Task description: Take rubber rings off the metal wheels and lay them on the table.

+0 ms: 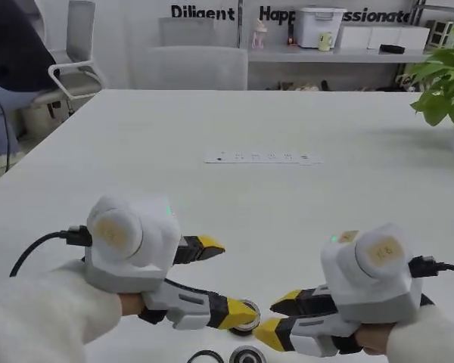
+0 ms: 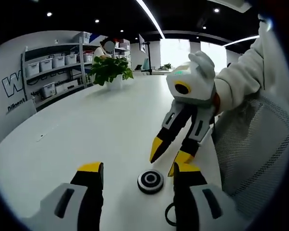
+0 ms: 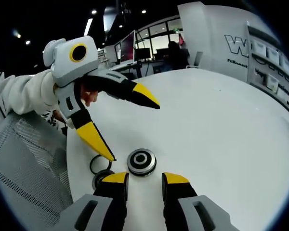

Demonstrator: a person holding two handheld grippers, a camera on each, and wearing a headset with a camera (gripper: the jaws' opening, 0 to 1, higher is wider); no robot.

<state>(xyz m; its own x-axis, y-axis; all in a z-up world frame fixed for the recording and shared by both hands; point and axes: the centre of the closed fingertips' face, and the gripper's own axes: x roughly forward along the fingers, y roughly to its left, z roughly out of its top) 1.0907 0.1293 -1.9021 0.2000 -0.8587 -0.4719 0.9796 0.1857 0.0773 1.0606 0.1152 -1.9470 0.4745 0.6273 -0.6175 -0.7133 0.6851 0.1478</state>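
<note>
— Where's the ringed wheel (image 3: 141,161)?
— Flat on the white desk (image 1: 212,128), with a black ring round it.
— And the tools?
— The right tool (image 3: 146,178) sits just short of the wheel, jaws parted, holding nothing. The left tool (image 2: 137,168) faces it from the wheel's other side, jaws spread wide and empty, one tip just beside the wheel.
— Anything else?
— A loose rubber ring (image 3: 100,164) lies beside the wheel, and a second wheel (image 3: 99,180) next to that, partly hidden by a jaw.
</note>
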